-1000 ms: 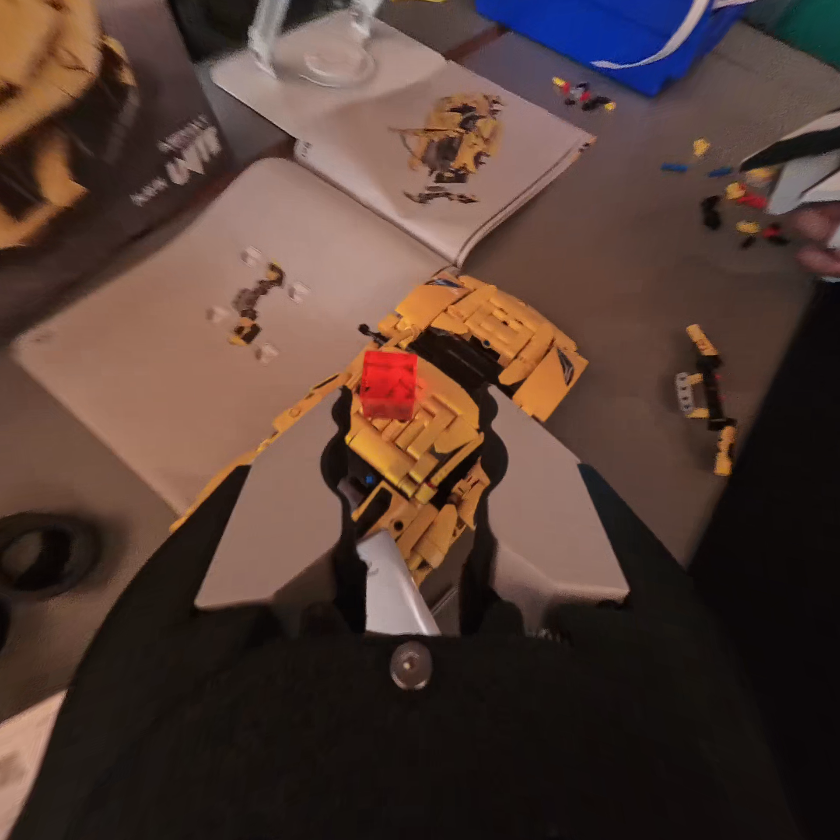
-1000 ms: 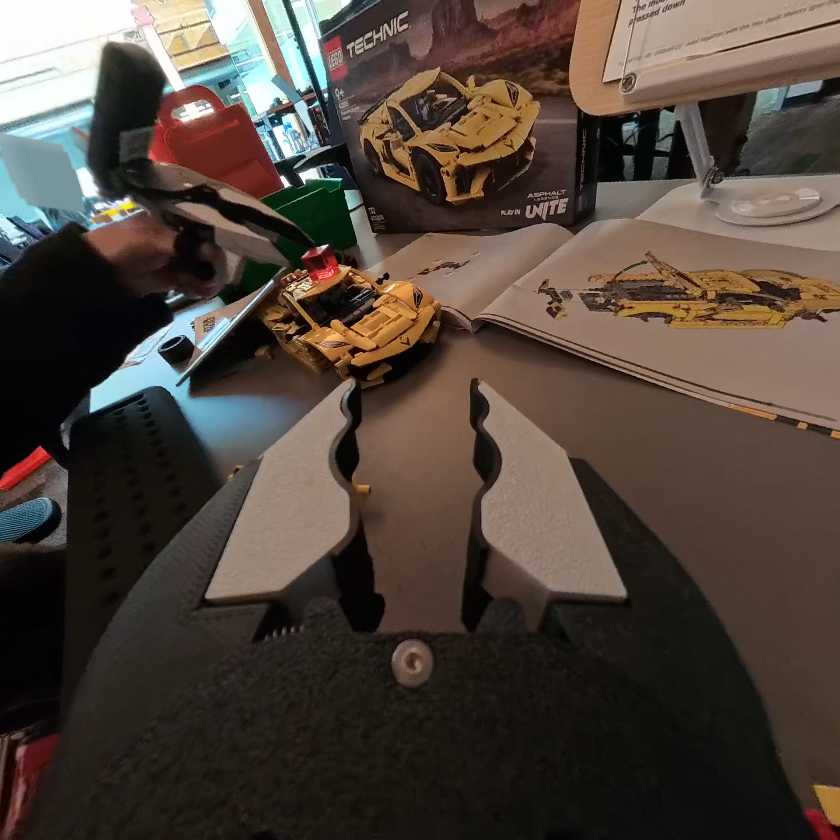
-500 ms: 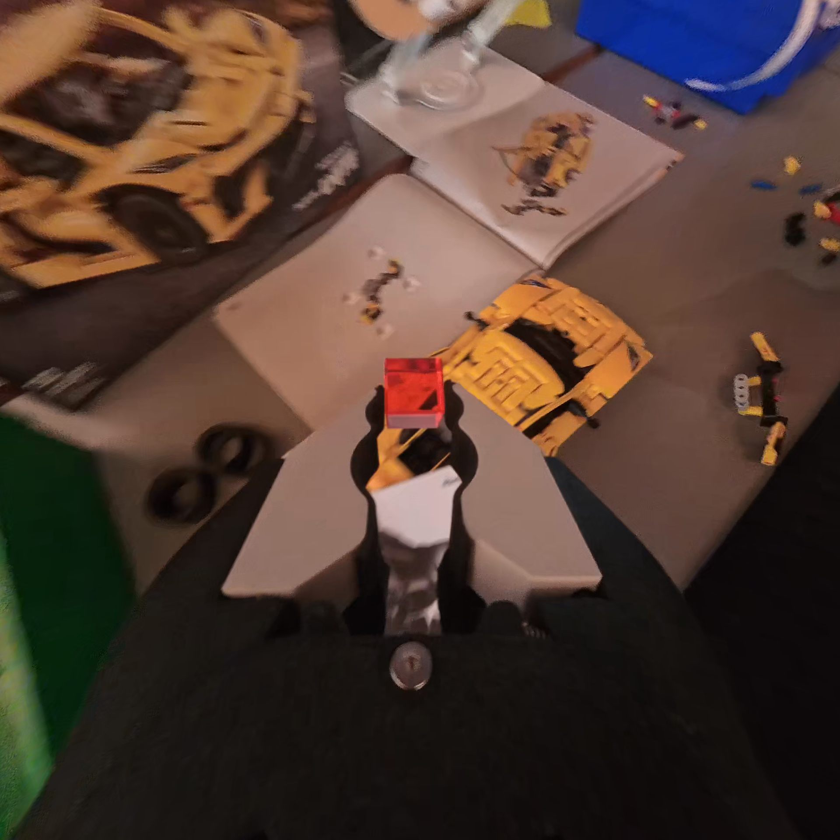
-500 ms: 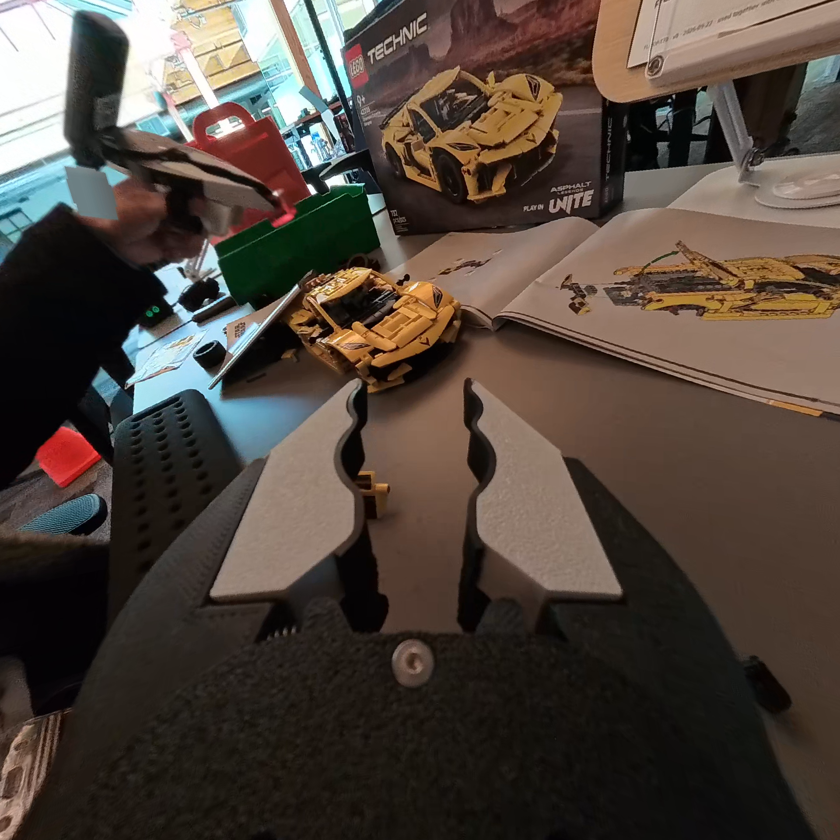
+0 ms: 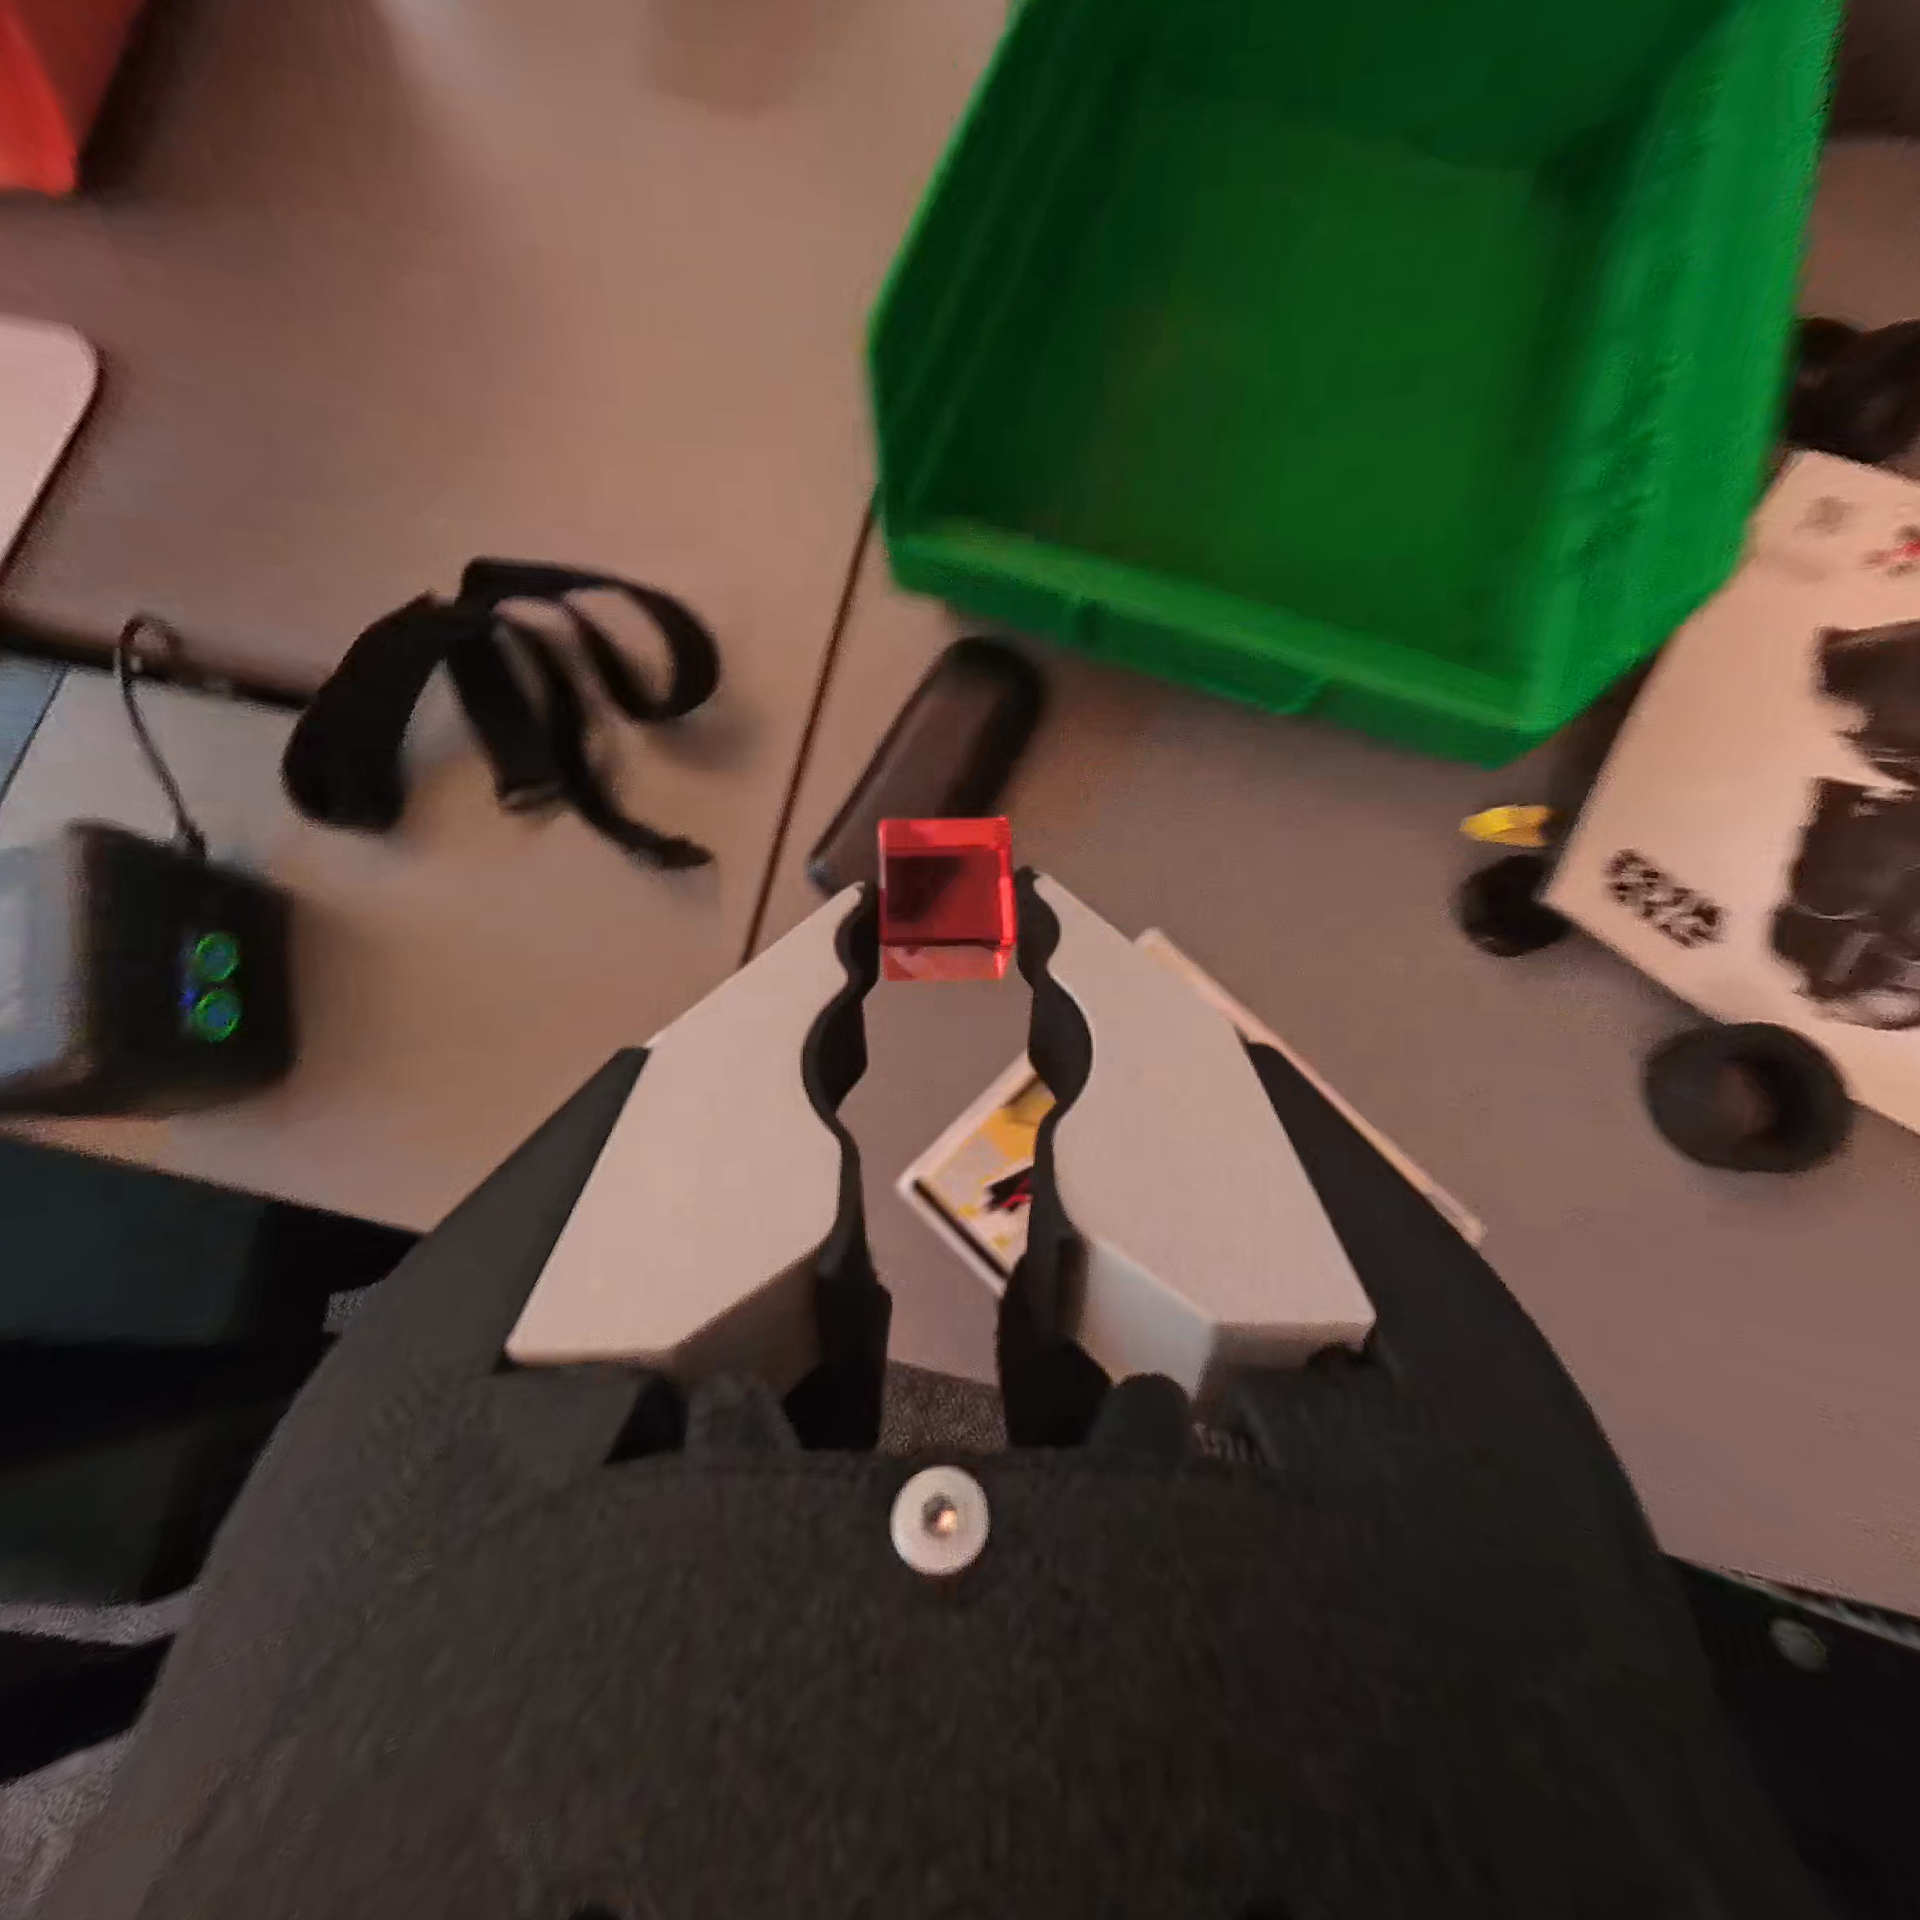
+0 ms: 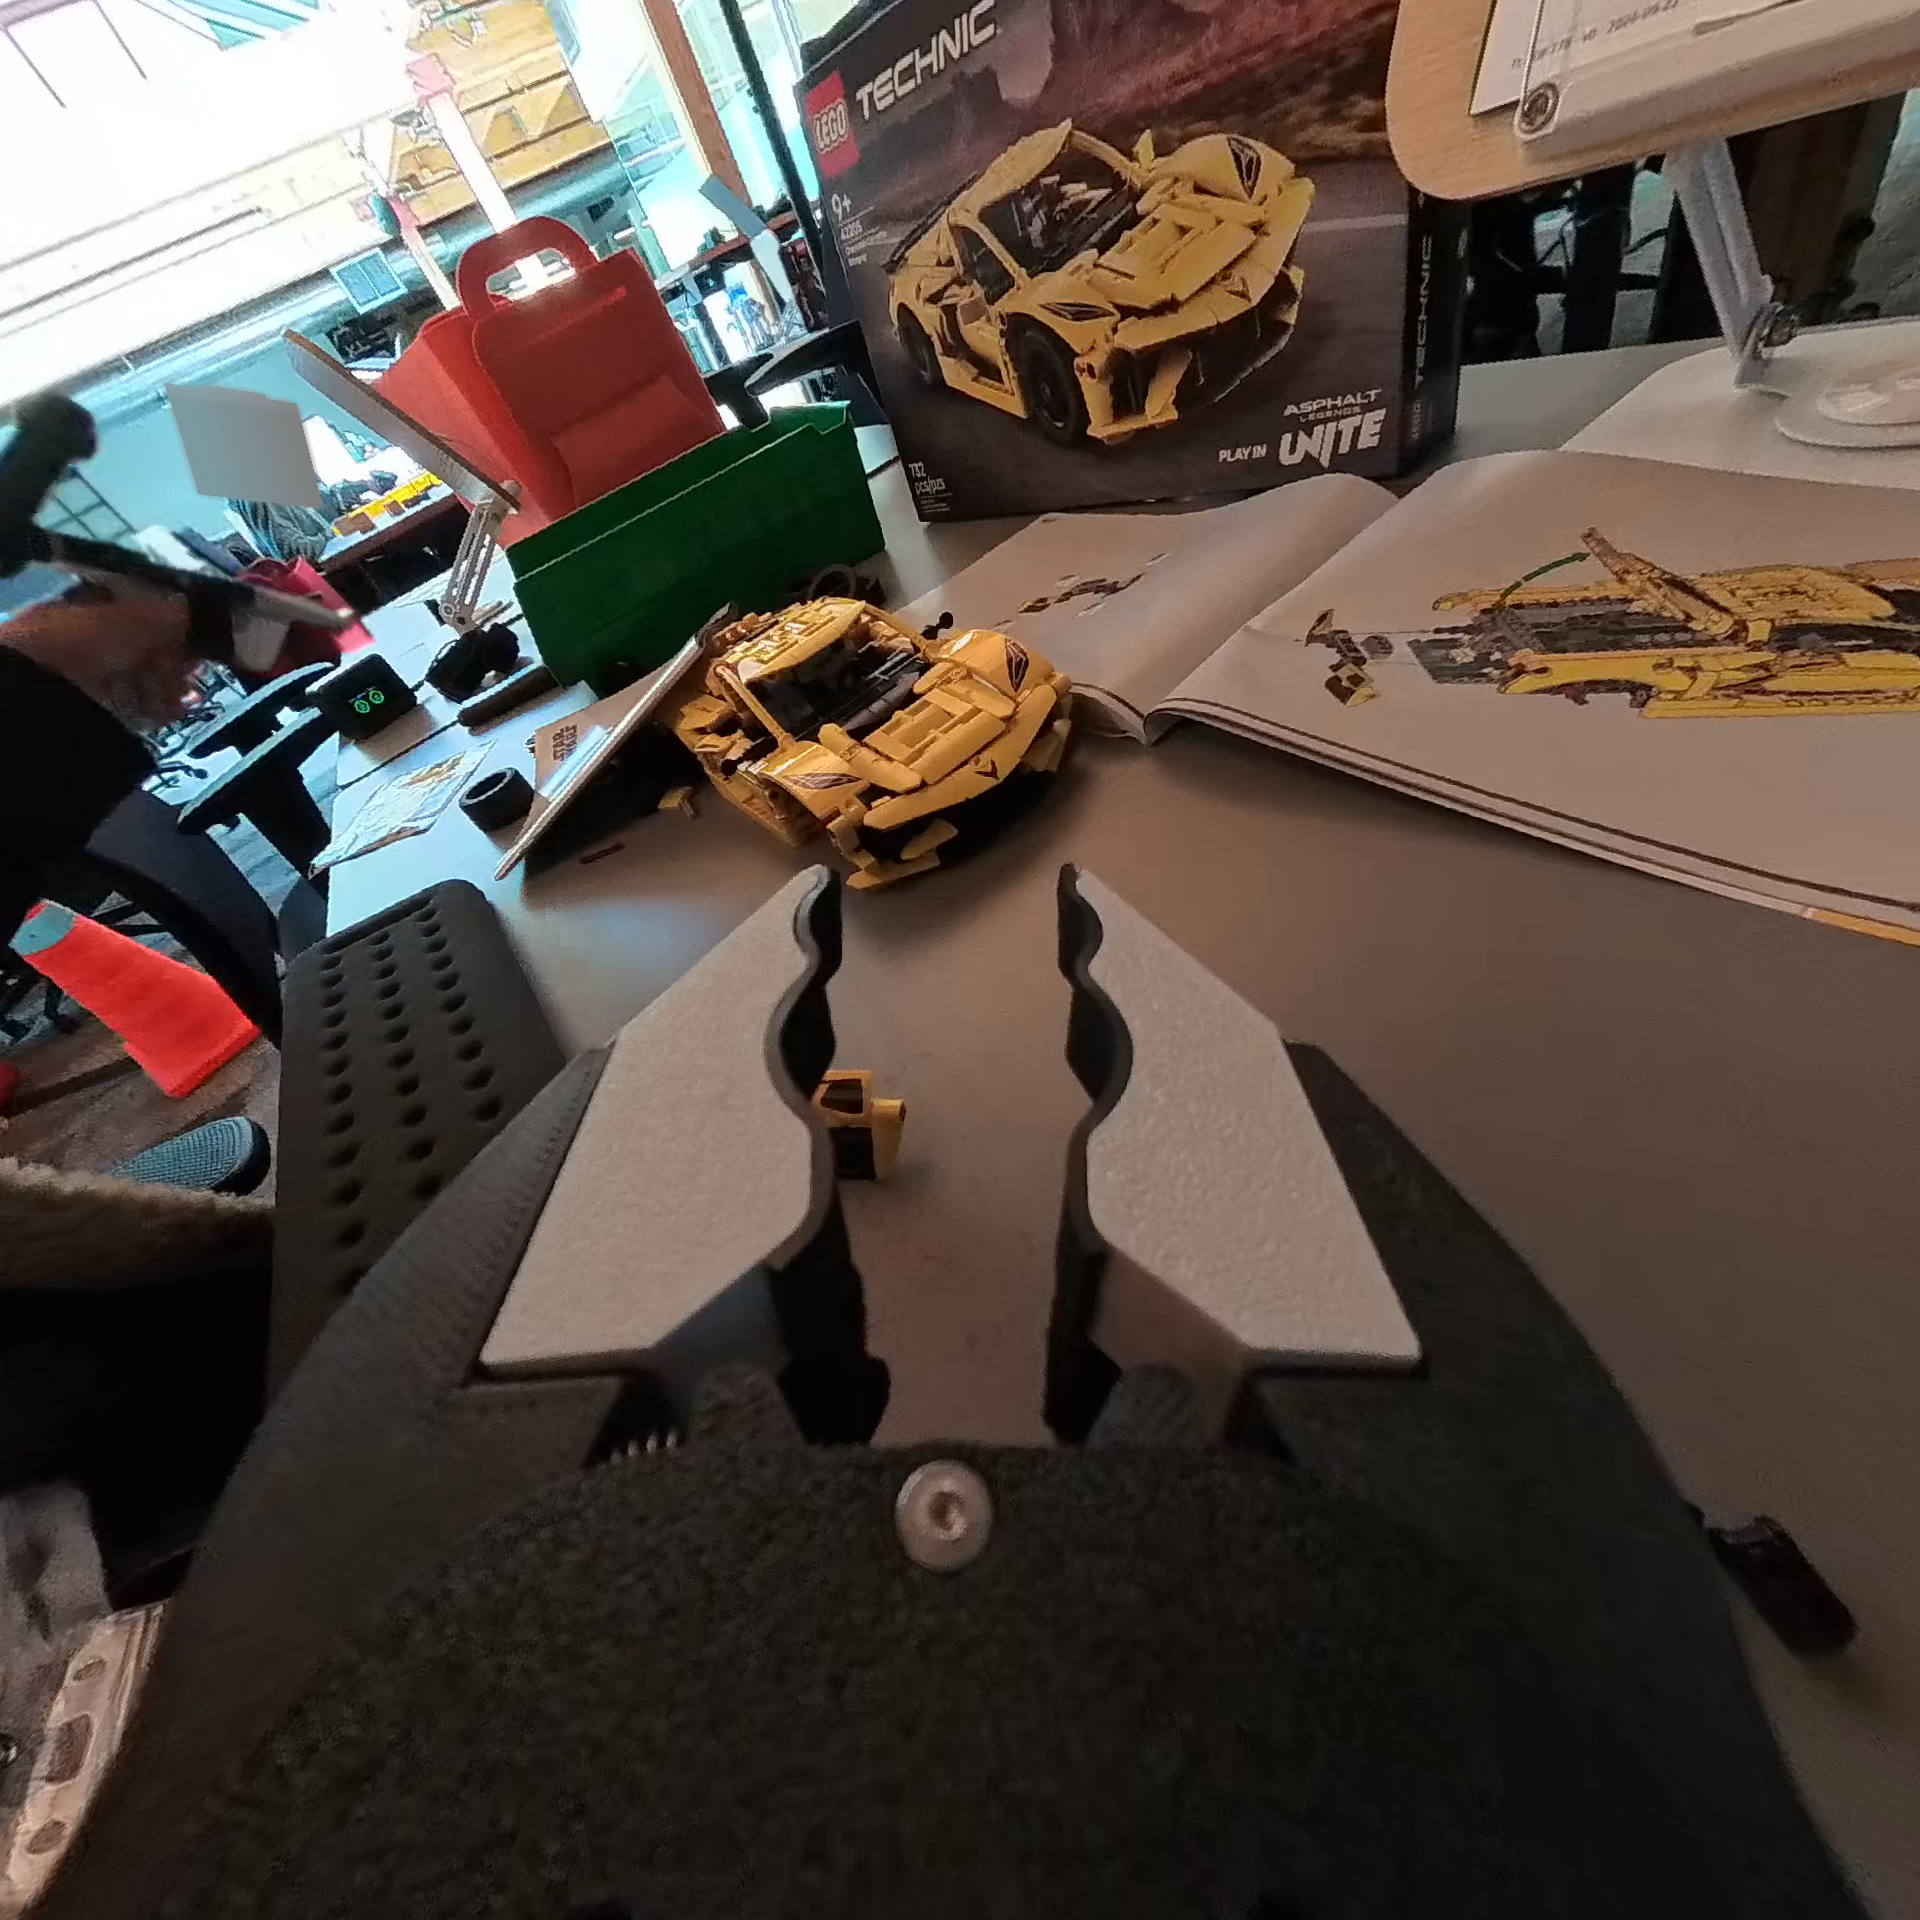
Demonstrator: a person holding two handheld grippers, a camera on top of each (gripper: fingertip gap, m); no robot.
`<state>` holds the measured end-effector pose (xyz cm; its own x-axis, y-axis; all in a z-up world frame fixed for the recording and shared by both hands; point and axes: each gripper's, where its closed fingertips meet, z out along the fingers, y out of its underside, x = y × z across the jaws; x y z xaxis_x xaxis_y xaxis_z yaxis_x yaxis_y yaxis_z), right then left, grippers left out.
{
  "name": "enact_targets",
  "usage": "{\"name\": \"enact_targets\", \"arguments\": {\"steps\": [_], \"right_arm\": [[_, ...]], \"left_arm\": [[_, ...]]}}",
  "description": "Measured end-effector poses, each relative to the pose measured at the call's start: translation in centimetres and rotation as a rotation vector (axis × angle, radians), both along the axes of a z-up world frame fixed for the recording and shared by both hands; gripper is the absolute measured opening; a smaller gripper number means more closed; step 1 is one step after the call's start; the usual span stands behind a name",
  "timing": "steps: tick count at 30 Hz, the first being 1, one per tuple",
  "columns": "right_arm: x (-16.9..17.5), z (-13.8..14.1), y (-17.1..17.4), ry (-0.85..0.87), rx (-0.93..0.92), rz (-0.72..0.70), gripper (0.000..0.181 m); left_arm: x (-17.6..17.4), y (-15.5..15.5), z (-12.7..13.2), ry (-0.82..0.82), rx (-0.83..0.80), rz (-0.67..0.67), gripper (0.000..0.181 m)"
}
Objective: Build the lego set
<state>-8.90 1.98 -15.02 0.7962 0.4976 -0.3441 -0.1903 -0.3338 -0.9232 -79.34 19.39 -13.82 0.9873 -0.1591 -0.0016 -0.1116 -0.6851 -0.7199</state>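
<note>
Your left gripper [image 5: 943, 914] is pinching a red block [image 5: 943, 899] at its fingertips, near the green bin [image 5: 1091, 582]. Your right gripper [image 6: 945, 925] is hanging empty, jaws apart, over a small yellow piece [image 6: 862, 1122] on the table [image 6: 1455, 1091].

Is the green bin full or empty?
Empty: the left wrist view looks into the green bin and shows only bare green floor.

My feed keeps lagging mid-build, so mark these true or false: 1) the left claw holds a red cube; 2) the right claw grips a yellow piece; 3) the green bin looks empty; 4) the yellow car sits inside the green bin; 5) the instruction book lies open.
1) True: the left claw is shut on the red cube at its tips.
2) False: the right claw is open and empty; a small yellow piece lies on the table between its fingers.
3) True: the green bin shows only bare walls and floor.
4) False: the yellow car stands on the table beside it.
5) True: the instruction book lies open.
</note>
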Motion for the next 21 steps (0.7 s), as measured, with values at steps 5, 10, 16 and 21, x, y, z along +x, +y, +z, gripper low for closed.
{"name": "enact_targets", "arguments": {"steps": [5, 10, 16, 21], "right_arm": [[0.3, -0.2, 0.2, 0.001, -0.009, -0.012, 0.039], [0.3, -0.4, 0.3, -0.002, -0.019, -0.016, 0.039], [0.2, -0.4, 0.2, -0.004, -0.014, -0.01, 0.039], [0.2, -0.3, 0.1, 0.0, -0.011, -0.005, 0.039]], "left_arm": [[-2.8, -0.5, -6.1, -0.062, -0.097, 0.007, 0.025], [-2.3, 0.2, -9.0, -0.106, -0.048, -0.045, 0.025], [-2.3, 0.9, -9.2, -0.084, 0.012, -0.033, 0.027], [2.3, -0.8, -1.6, -0.077, 0.235, -0.071, 0.048]]}}
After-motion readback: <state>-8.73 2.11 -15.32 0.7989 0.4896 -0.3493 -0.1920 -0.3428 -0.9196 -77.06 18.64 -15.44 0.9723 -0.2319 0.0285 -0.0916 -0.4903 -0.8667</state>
